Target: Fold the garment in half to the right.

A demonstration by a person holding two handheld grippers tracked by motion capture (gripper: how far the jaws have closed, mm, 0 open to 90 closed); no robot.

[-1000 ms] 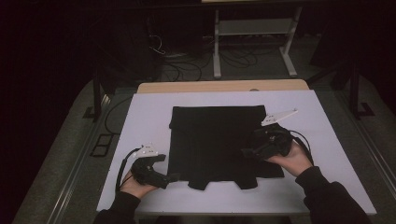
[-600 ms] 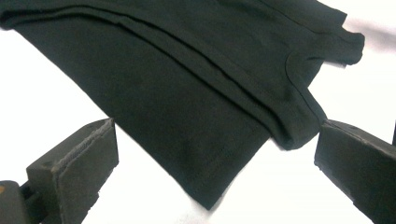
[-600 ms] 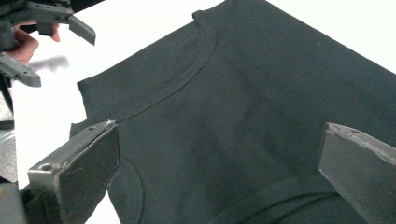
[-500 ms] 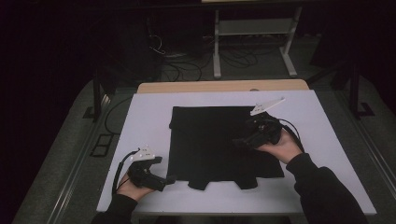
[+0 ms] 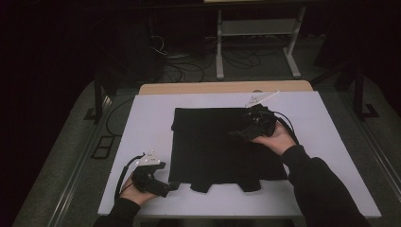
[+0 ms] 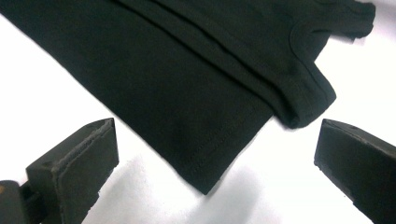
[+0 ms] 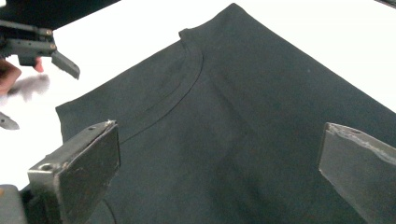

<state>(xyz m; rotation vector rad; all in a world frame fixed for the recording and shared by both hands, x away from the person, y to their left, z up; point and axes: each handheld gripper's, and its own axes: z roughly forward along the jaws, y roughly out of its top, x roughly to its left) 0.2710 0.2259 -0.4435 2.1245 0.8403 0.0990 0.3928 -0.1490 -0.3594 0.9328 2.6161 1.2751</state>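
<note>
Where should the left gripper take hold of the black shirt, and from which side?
At the near-left corner of the black shirt, coming in from its left edge. That corner lies flat on the white table, pointing between the open left gripper.

Black T-shirt (image 5: pixel 215 144), knit fabric with stitched hems, lies folded flat into a rough rectangle at mid-desk. Collar end faces the near edge, where the curved neckline (ribbed band, double seam) shows between two short flaps. Far edge straight, with a small fold-over at its left corner. Surface mostly smooth; lengthwise creases run across it.
</note>
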